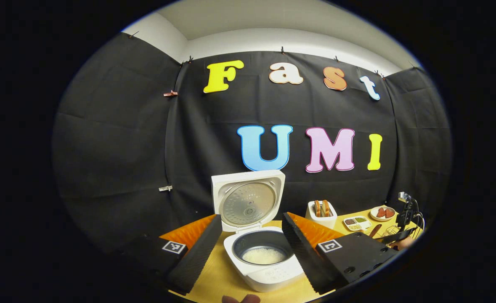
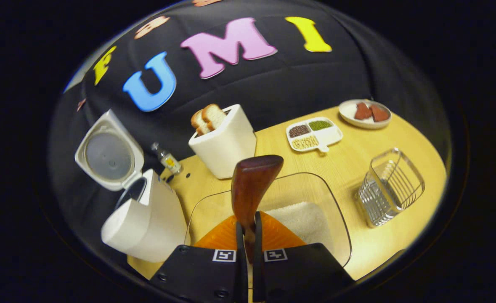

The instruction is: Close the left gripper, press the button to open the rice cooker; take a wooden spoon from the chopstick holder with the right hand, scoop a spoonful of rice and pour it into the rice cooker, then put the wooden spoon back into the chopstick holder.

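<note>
Now wooden spoon (image 2: 252, 185) betw. right gripper (image 2: 248, 235) fingers, over rice tub (image 2: 315, 198).

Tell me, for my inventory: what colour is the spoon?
Dark reddish-brown wooden spoon, best in the right gripper view.

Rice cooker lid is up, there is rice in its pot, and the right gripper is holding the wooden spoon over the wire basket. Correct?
Not quite. In the right gripper view the right gripper holds the wooden spoon over the clear rice container, not the wire basket, which stands apart. The rice cooker is open with rice inside, as the left gripper view shows.
</note>
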Available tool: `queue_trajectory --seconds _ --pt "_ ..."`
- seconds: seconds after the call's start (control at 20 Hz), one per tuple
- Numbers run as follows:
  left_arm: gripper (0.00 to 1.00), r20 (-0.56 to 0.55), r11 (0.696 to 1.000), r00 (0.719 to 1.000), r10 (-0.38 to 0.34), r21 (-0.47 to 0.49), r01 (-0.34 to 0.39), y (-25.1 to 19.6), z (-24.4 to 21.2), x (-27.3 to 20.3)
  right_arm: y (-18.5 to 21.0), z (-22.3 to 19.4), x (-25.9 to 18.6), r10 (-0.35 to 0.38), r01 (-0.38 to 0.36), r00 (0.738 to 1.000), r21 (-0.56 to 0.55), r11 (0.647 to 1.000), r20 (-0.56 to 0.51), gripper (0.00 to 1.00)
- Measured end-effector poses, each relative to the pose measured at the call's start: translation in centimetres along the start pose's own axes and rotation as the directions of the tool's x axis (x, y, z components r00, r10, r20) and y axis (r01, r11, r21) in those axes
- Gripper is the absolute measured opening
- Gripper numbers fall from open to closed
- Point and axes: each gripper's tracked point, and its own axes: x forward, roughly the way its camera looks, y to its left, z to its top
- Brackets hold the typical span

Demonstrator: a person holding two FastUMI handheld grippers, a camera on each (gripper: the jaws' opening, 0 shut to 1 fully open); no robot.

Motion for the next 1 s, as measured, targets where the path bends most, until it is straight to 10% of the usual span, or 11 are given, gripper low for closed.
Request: queue_trajectory --seconds 0.5,1.0 --pt "0.98 0.017 1.000 1.000 0.008 -0.014 -0.007 1.3 0.1 -0.9 -1.3 5.2 -4.1 0.120 -0.171 0.983 0.458 0.872 0.137 0.09" --pt "0.98 0.044 1.000 0.999 0.020 0.013 -0.020 0.9 1.0 -2.2 -1.3 8.1 -7.8 0.145 -0.262 0.961 0.615 0.744 0.233 0.09"
